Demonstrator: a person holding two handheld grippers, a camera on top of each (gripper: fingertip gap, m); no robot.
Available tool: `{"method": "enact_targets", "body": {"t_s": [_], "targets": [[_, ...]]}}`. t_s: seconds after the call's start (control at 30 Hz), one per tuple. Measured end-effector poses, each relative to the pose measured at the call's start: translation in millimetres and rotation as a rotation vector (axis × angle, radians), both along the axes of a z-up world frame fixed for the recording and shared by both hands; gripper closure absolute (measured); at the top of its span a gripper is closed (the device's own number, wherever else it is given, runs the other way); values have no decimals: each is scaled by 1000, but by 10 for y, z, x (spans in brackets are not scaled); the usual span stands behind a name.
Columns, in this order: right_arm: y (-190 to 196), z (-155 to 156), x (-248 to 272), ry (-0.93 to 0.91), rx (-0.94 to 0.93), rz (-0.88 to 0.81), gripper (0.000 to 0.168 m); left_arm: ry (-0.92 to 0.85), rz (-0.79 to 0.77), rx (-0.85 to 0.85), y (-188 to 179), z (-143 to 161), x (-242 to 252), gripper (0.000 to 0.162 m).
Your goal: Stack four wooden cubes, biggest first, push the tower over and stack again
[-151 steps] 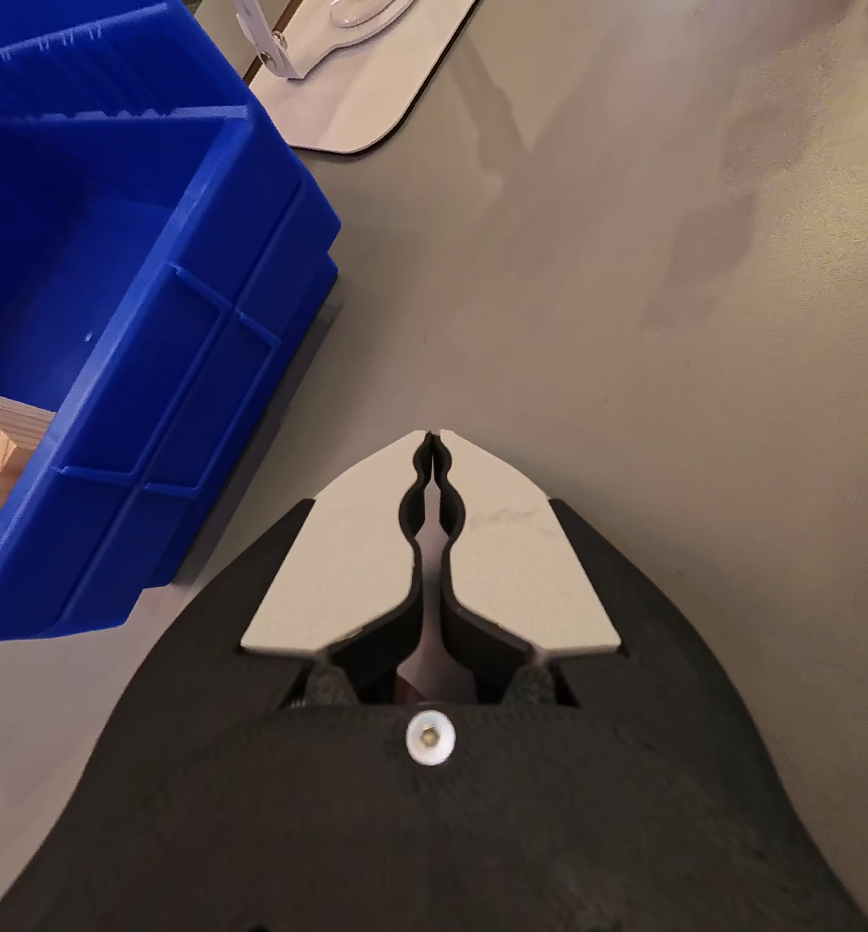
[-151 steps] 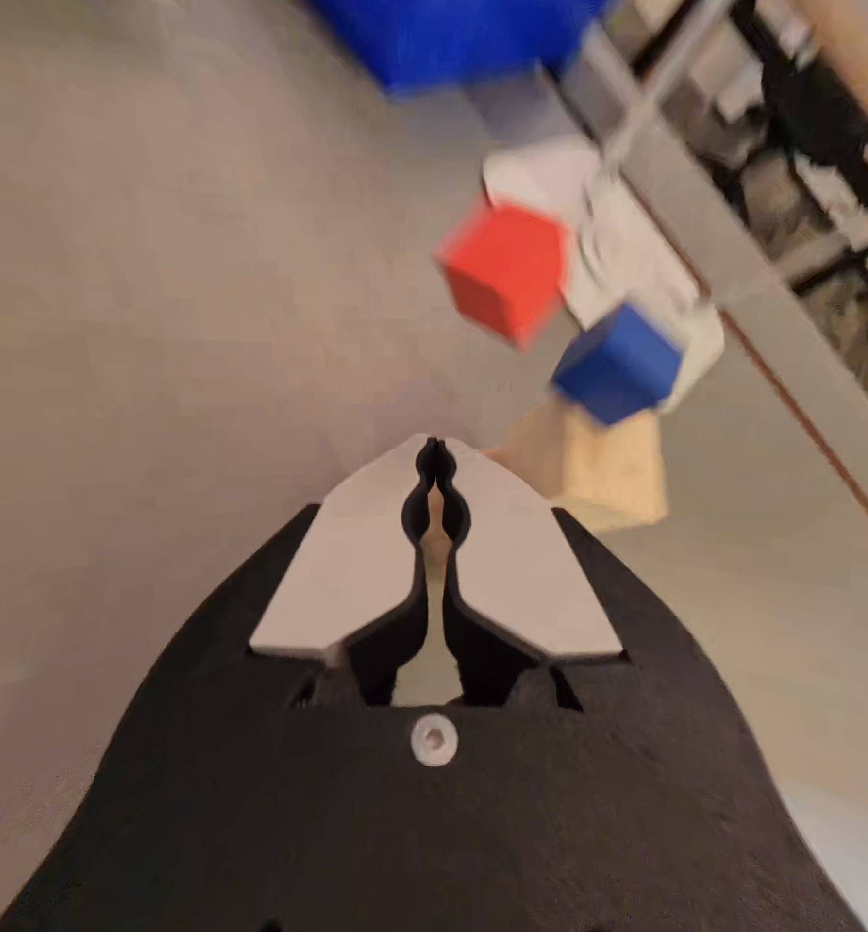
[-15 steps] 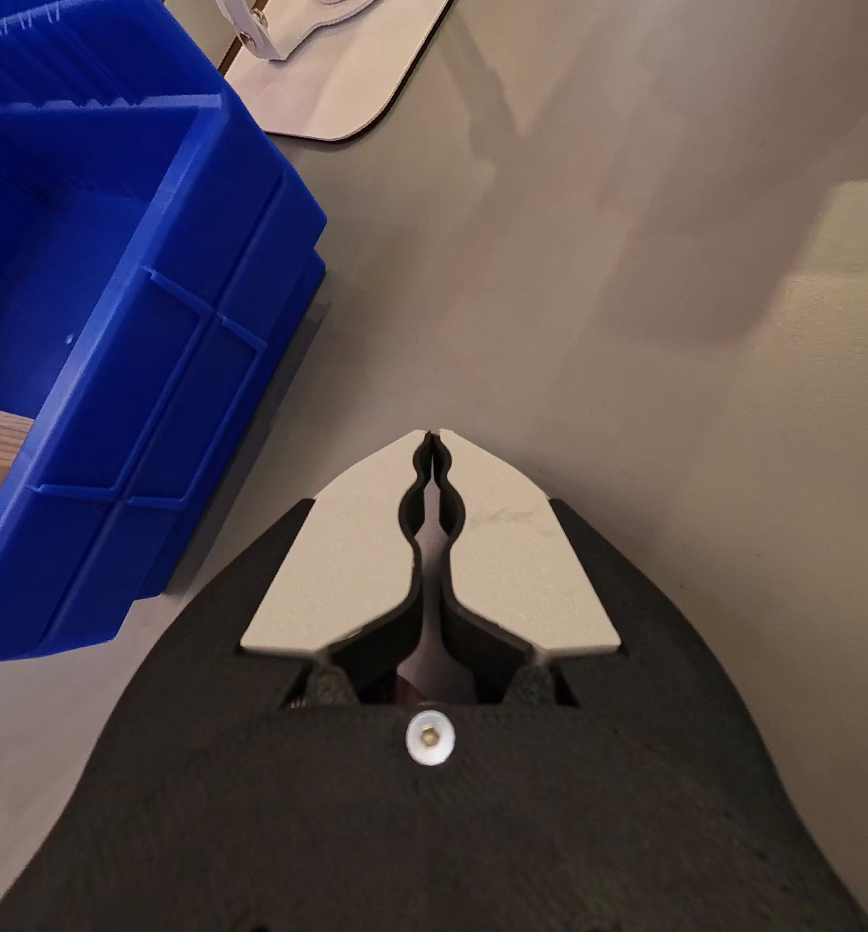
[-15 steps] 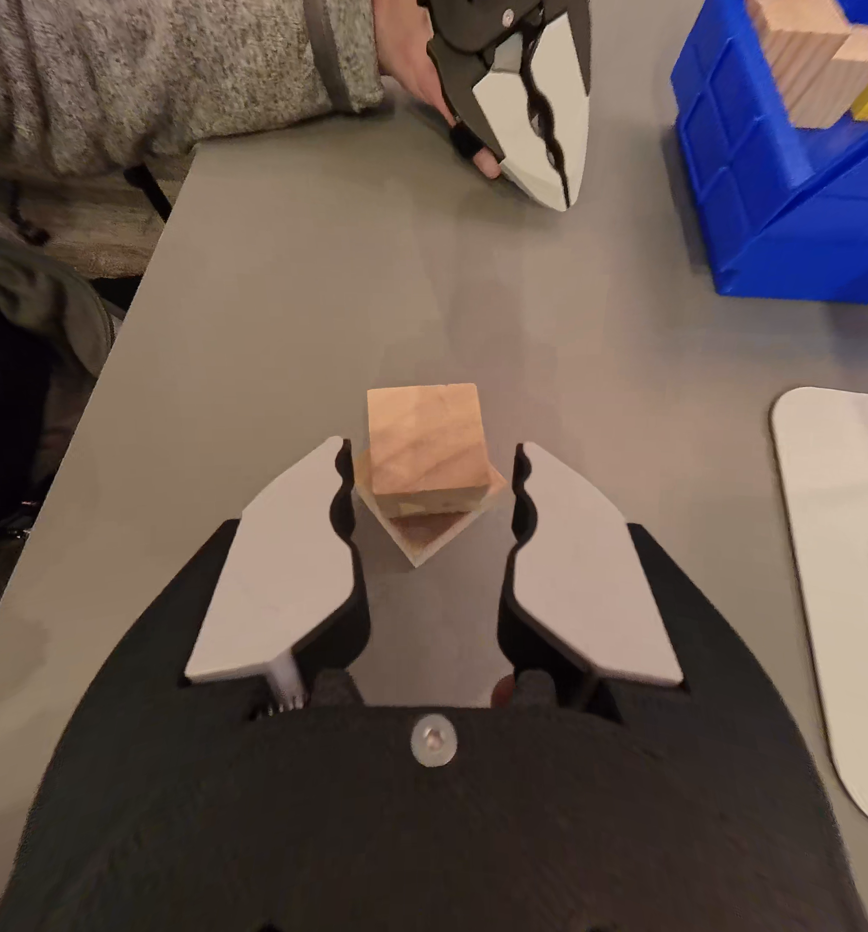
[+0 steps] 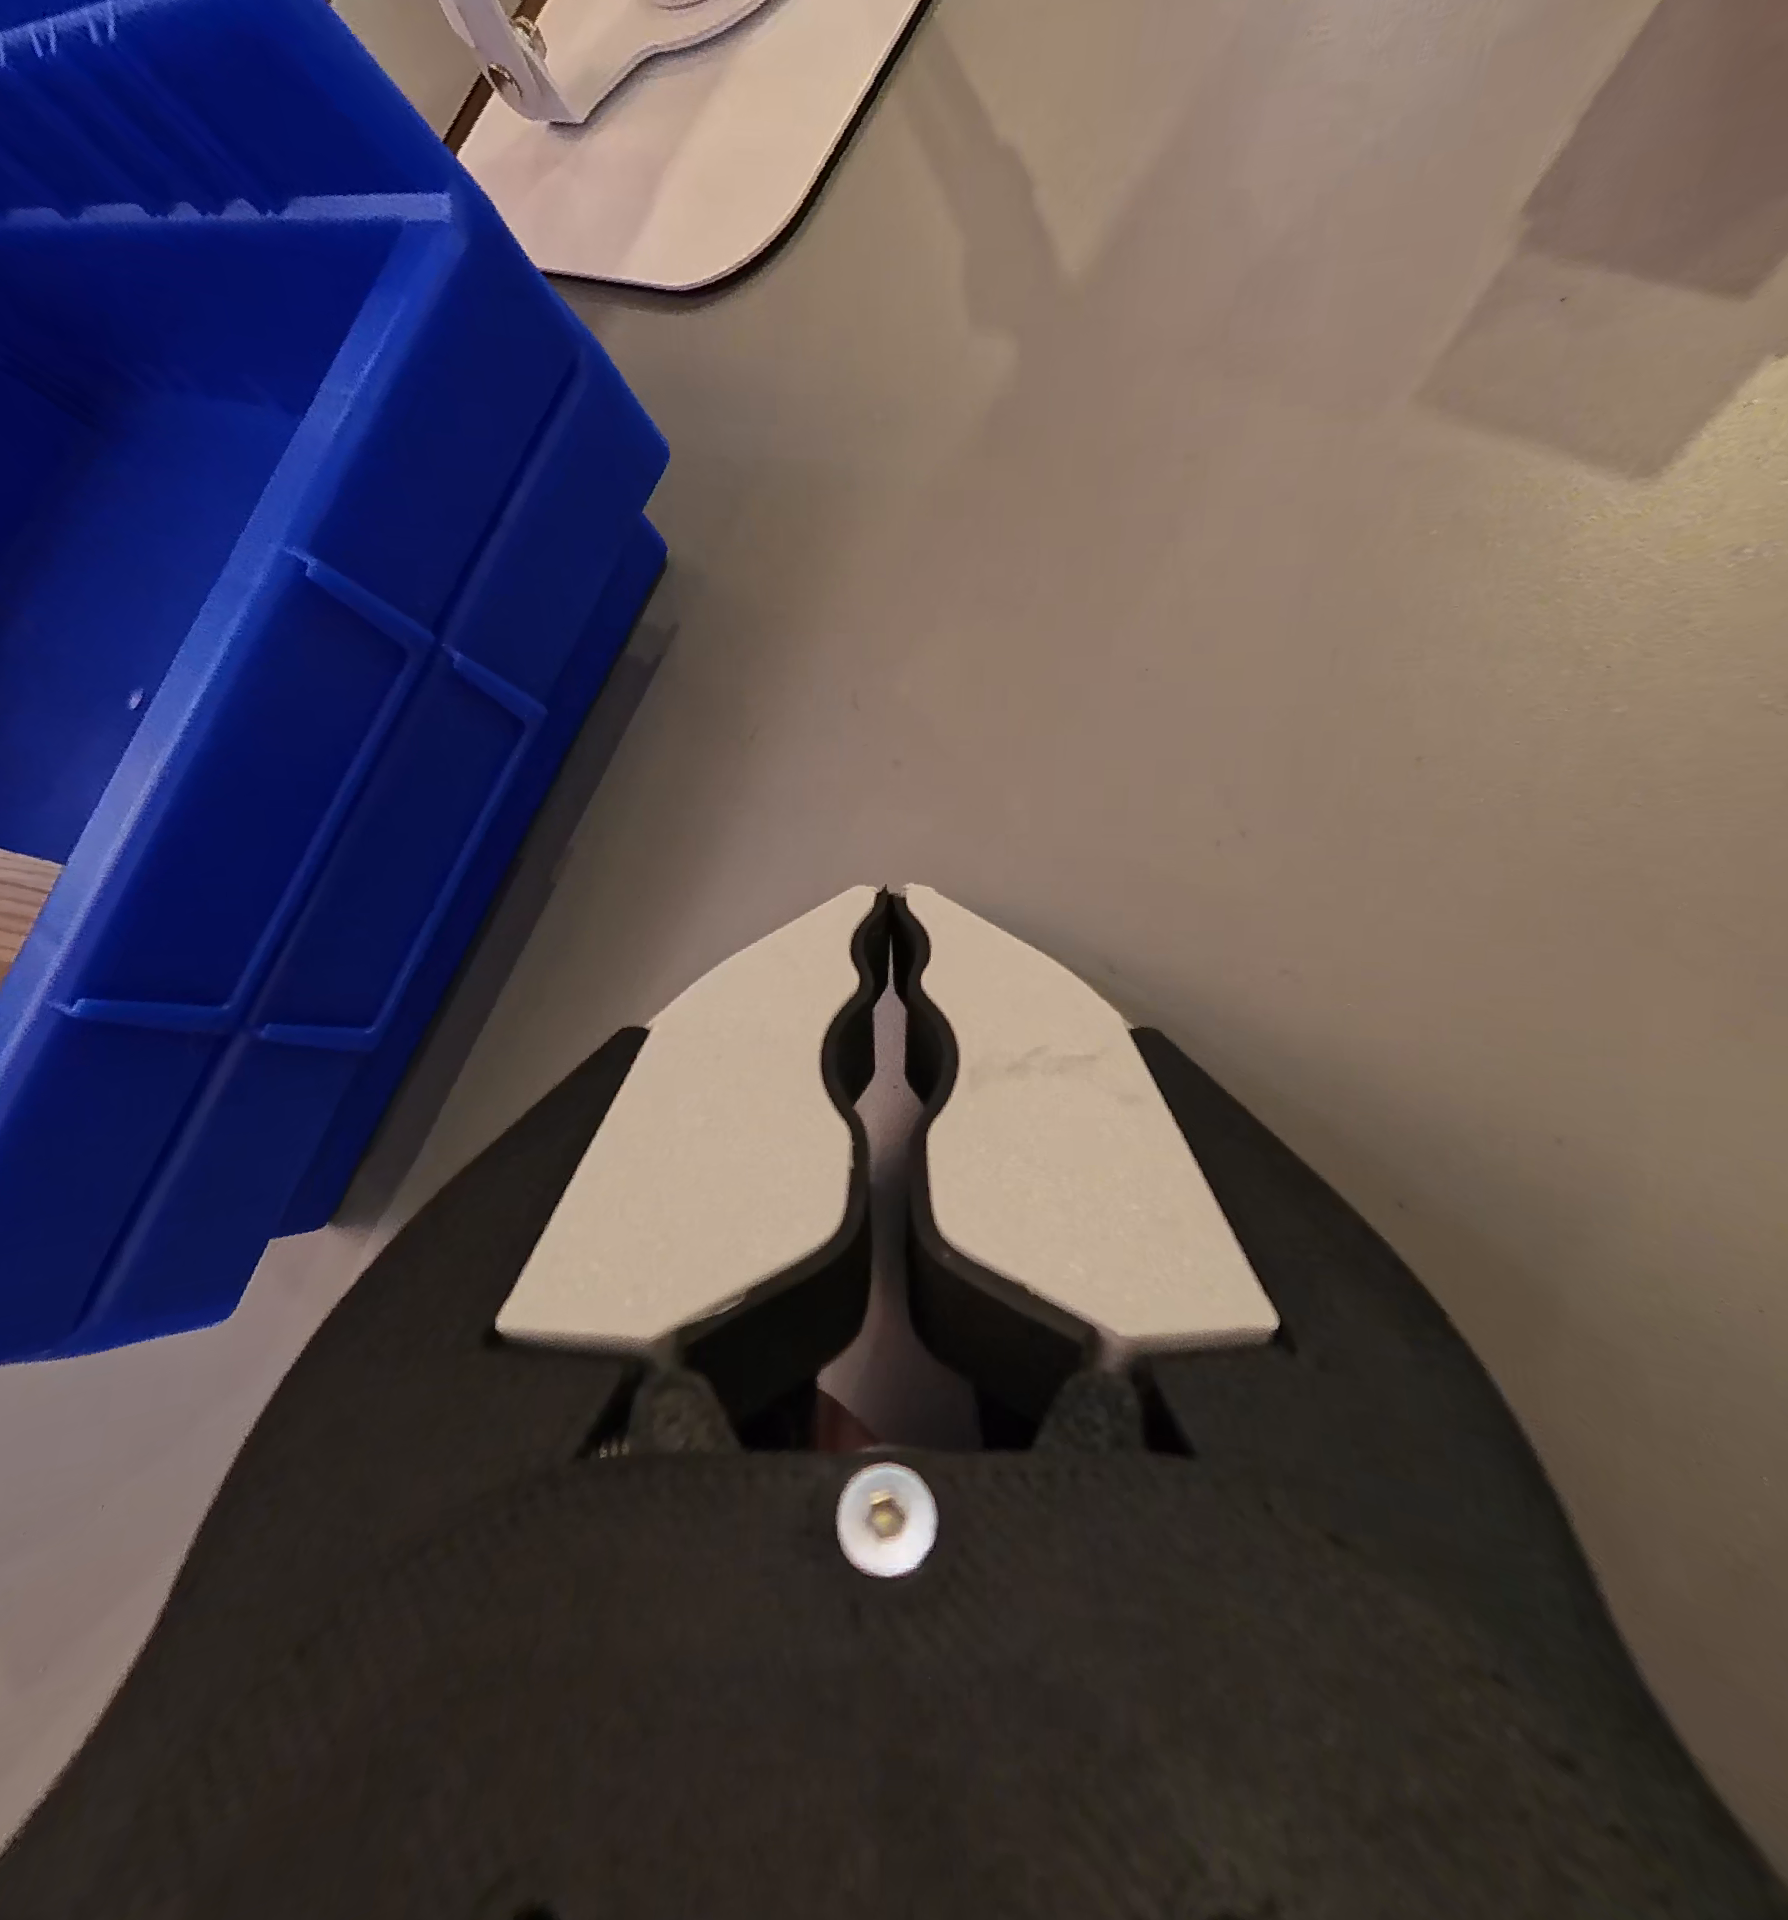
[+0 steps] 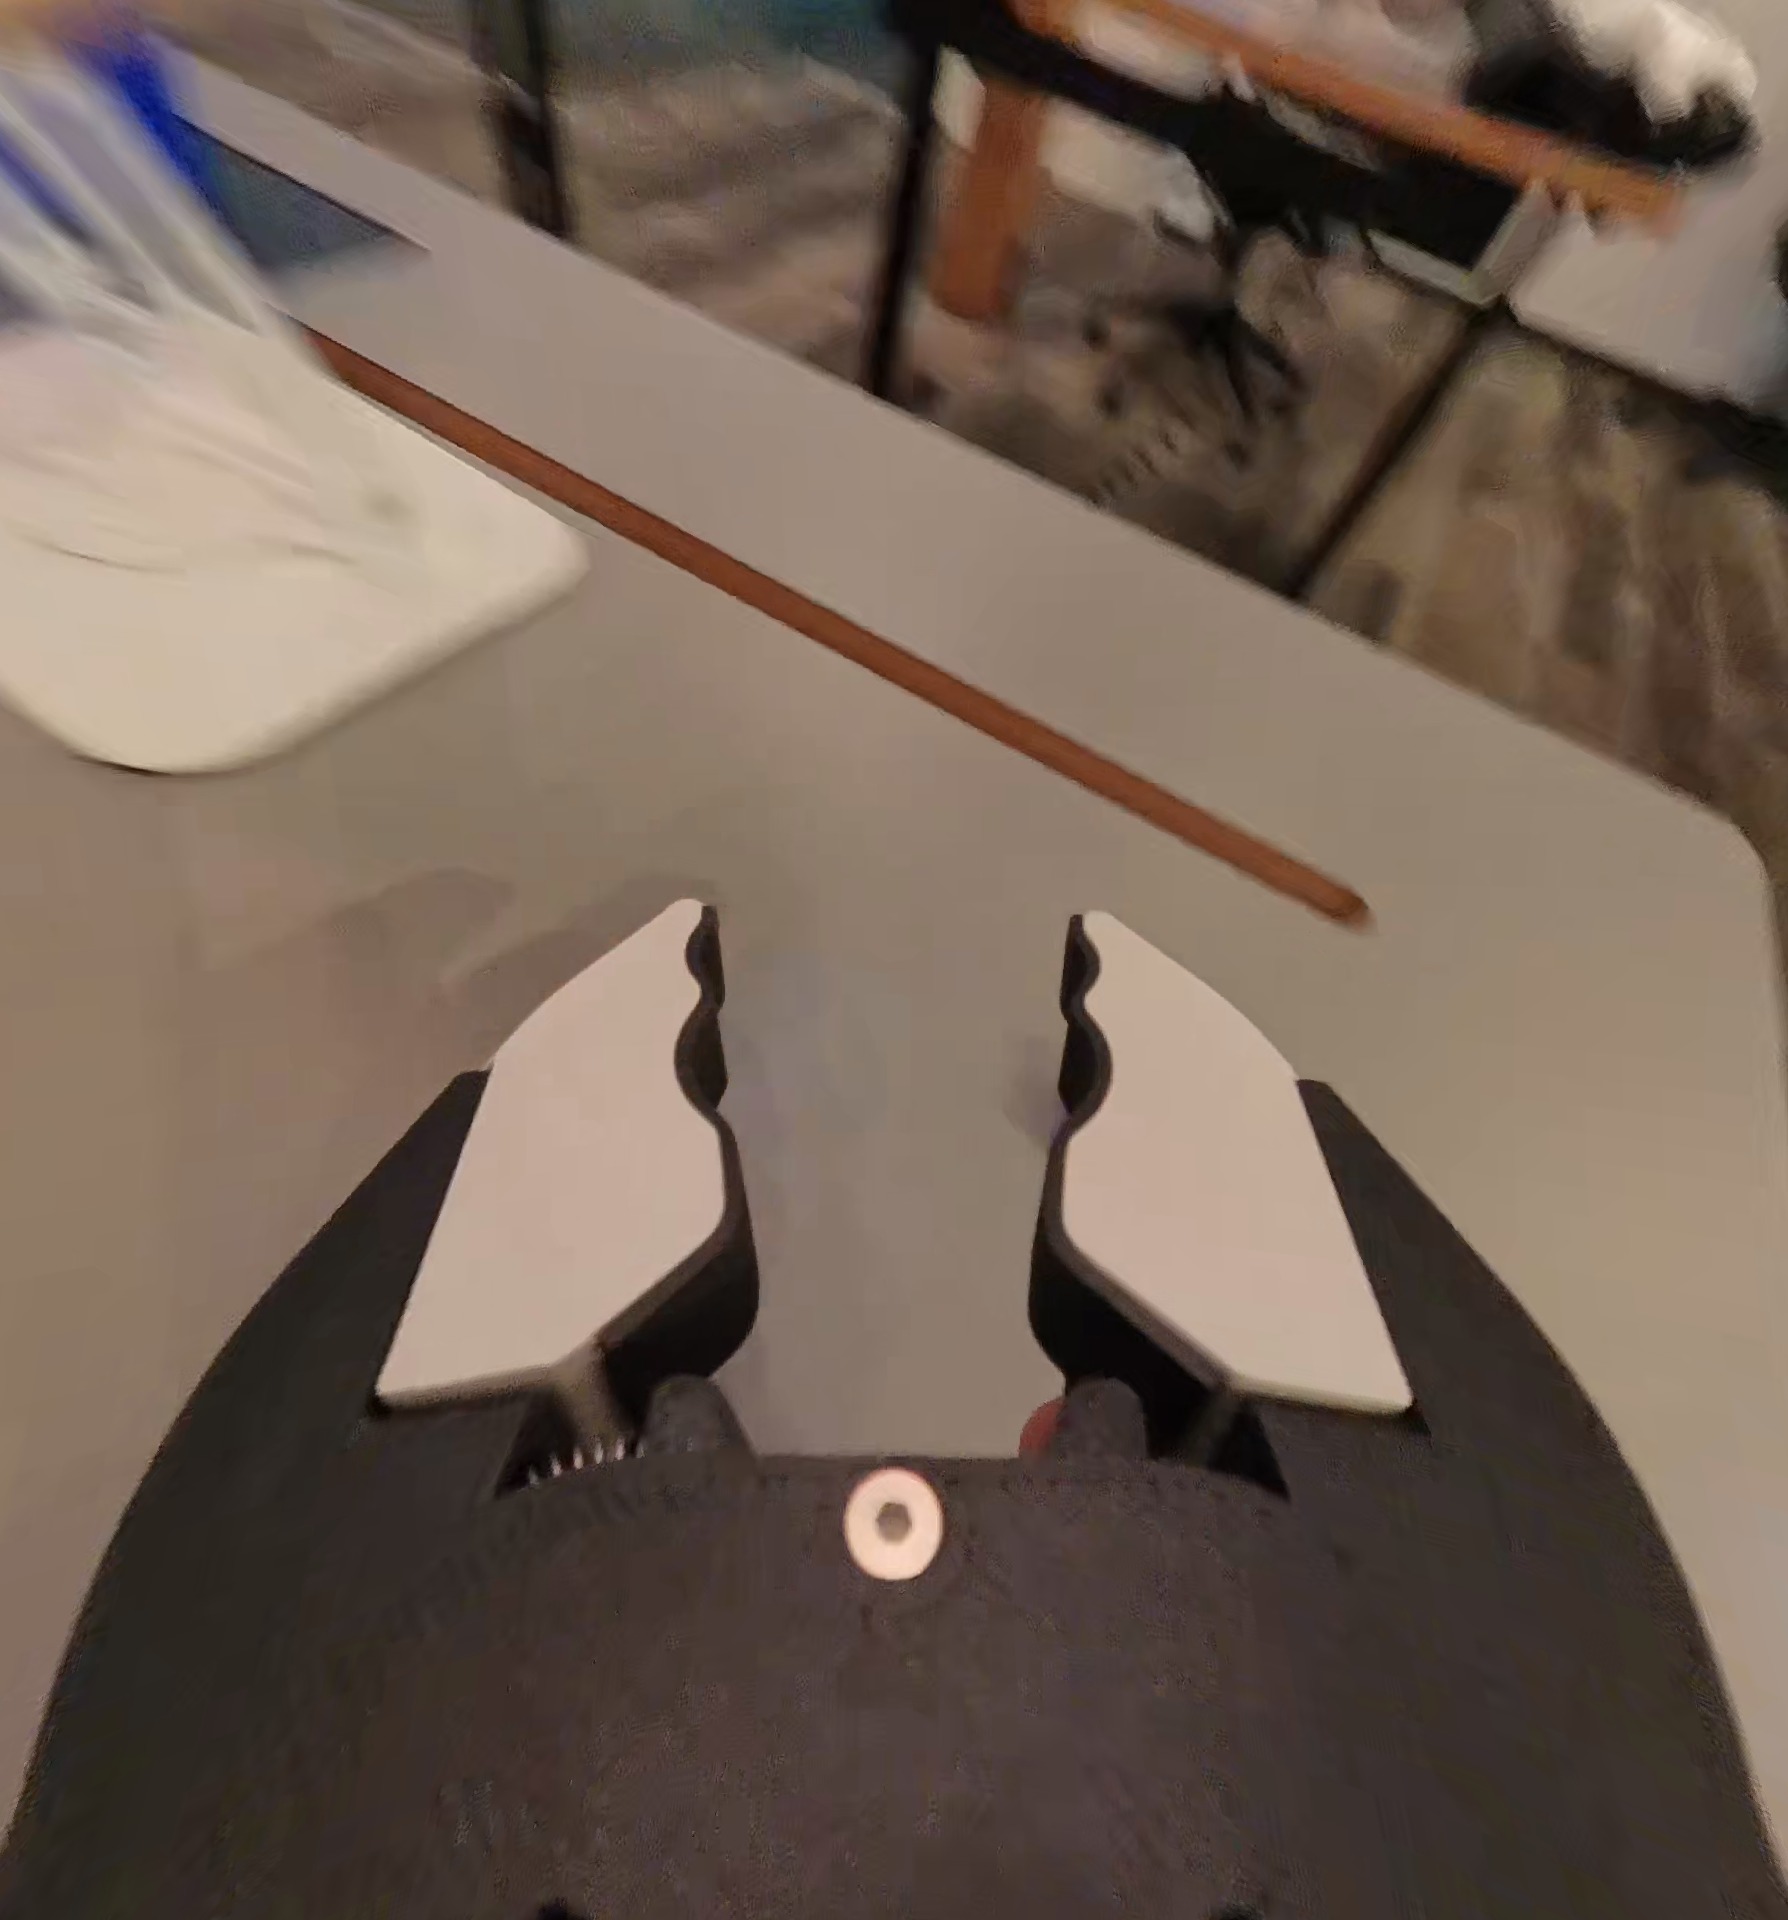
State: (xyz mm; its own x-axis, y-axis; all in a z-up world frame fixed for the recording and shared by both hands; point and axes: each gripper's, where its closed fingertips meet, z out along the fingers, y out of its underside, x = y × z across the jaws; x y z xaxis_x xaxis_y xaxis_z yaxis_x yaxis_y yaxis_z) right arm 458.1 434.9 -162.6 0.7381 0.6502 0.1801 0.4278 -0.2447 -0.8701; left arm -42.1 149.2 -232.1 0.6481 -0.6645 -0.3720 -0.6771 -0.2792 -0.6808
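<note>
My left gripper (image 5: 888, 902) is clenched empty beside the blue plastic bin (image 5: 277, 644); my right gripper (image 6: 890, 930) gapes, holding nothing, over the grey tabletop (image 6: 869, 727).

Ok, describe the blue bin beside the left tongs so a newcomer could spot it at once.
Start from the grey table in the left wrist view. Left of the shut left tongs stands a blue plastic bin with ribbed outer walls and pale wood showing at its near edge. It is the only deep, saturated-blue thing; its neighbour, the white board, lies flat.
</note>
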Motion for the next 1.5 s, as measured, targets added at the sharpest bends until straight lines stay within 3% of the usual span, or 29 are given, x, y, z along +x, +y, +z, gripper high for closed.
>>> {"method": "enact_targets", "body": {"t_s": [0.13,0.2,0.23,0.27,0.3,0.37,0.47,0.6,0.73,0.87,1.13,1.2,1.27,1.4,1.5], "targets": [[317,-448,410,-70,-177,-135,94,0,1,1,2,0,0,162],[381,-608,455,-125,-243,-153,101,0,4,0,10,0,4,162],[414,-654,445,-143,-242,-148,111,-1,5,-1,15,0,7,162],[440,-670,420,-145,-226,-141,132,-2,5,-2,17,-1,9,162],[435,-667,378,-132,-230,-130,139,-2,5,-2,17,0,9,162],[281,-510,111,-82,-220,-10,139,-1,4,-1,16,1,10,162],[-250,-43,-529,-50,-155,248,139,-2,4,-3,16,0,10,162],[-1527,512,-1570,-16,-86,697,140,-2,4,-3,16,0,11,162],[-2612,600,-2245,-31,-109,1009,139,1,3,0,16,1,11,162],[-2985,473,-2551,-104,-127,1099,139,1,0,2,13,2,16,162],[-3082,205,-2731,-228,-175,1108,139,-2,-14,-3,-1,1,29,162],[-3089,241,-2710,-217,-179,1111,119,-4,-17,-6,-4,0,33,162],[-3027,375,-2641,-157,-173,1105,113,-4,-20,-6,-8,-1,37,162],[-2448,508,-2315,-90,-120,936,112,-5,-22,-7,-10,-1,39,162],[-1854,149,-1953,-170,-163,741,117,-5,-22,-8,-9,-1,39,162]]}}
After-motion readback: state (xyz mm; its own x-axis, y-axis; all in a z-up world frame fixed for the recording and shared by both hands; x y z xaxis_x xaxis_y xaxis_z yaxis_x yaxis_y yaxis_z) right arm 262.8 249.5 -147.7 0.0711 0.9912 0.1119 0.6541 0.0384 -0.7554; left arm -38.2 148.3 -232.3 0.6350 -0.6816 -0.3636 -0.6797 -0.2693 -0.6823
